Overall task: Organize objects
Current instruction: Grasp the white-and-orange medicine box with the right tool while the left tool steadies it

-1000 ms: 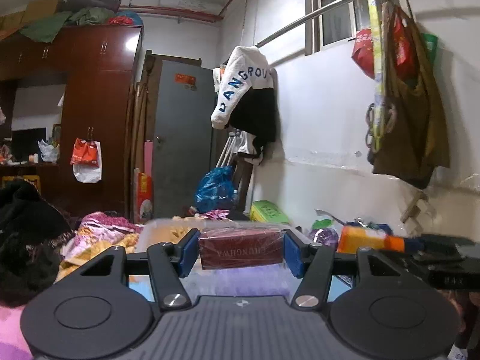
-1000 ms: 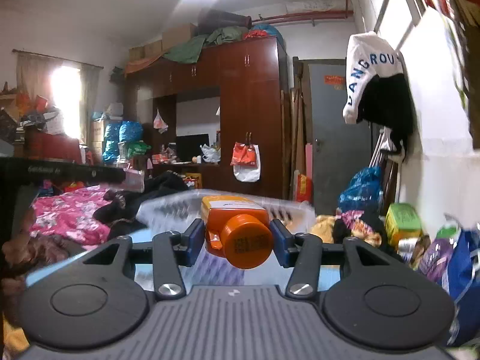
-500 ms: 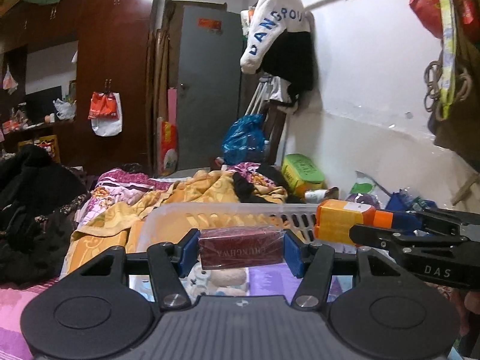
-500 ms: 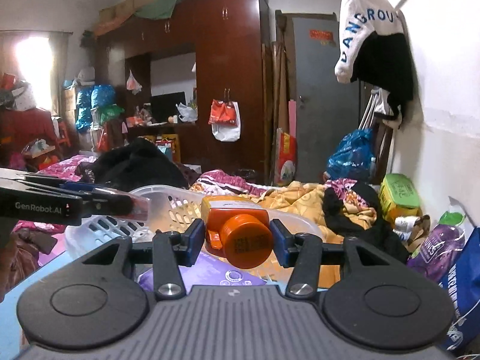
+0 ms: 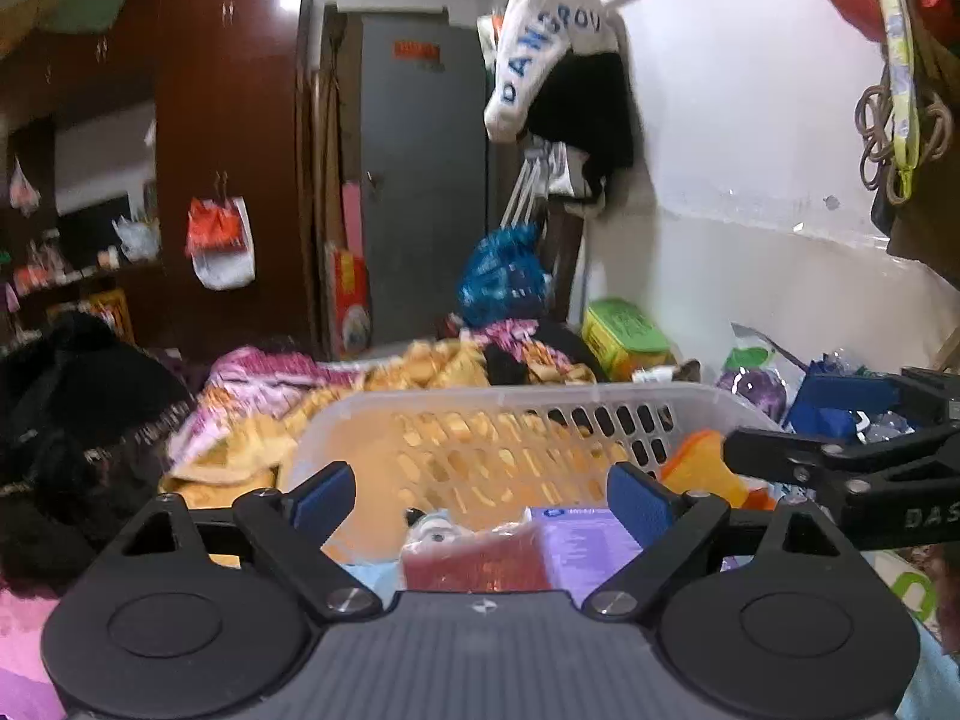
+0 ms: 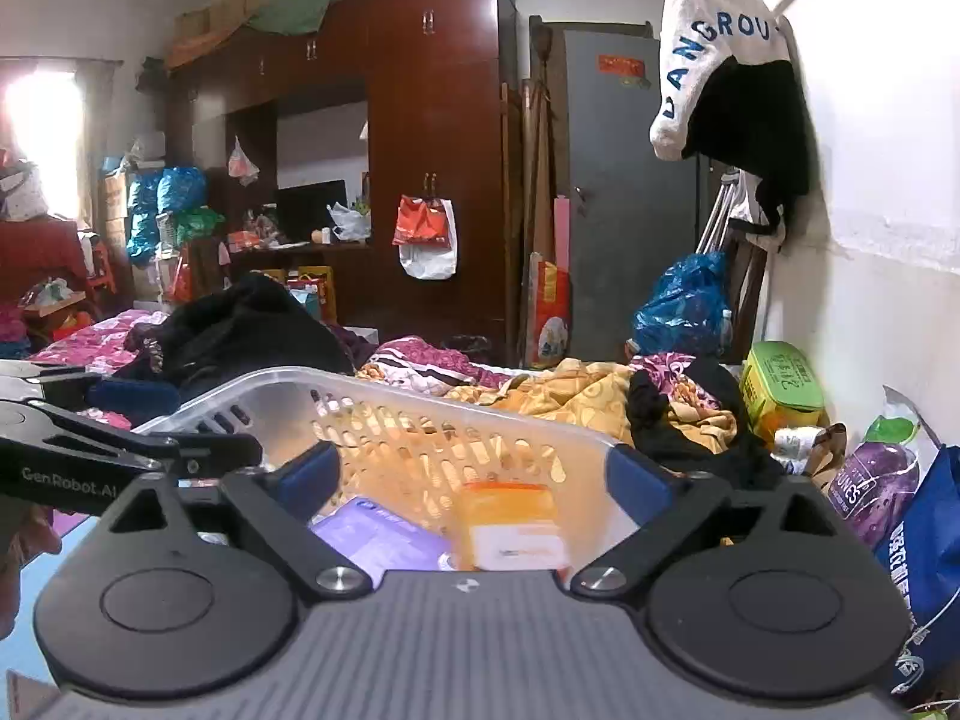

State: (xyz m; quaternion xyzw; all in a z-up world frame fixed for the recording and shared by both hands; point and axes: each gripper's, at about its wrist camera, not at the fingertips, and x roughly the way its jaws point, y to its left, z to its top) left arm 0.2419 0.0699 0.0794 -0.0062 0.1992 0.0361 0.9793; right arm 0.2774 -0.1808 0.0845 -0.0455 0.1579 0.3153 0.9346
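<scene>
1. Lying heaped at the far left on the bed [image 6: 102, 348]: a black garment [image 6: 252, 336], with pink floral bedding under it.
2. Hovering over the near rim of the white plastic basket [image 5: 540, 402]: the left tool [image 5: 483, 495], jaws opening and standing wide, blue pads touching nothing.
3. Dropping or lying just below and between those pads, blurred, inside the basket: the red packet [image 5: 474, 561], free of the pads; whether resting yet cannot be told.
4. Lying beside the red packet on its right, in the basket: a purple box [image 5: 591, 540], with a small toy face [image 5: 435, 531] just behind the packet.
5. Hovering to the right of the left tool, over the same basket: the right tool [image 6: 474, 477], jaws likewise opening and standing wide, gripping nothing.
6. Sitting blurred below the right tool's pads, inside the basket near its perforated far wall: the orange bottle [image 6: 510, 525], clear of both pads.
7. Lying crumpled beyond the basket: a yellow blanket [image 6: 576, 390].
8. Standing at the far right against the white wall: a green box [image 6: 780, 375], a purple bag [image 6: 876, 480] and a blue bag [image 6: 927, 546].
9. Hanging high on the right wall: a white and black jacket [image 6: 720, 54] lettered in blue.
</scene>
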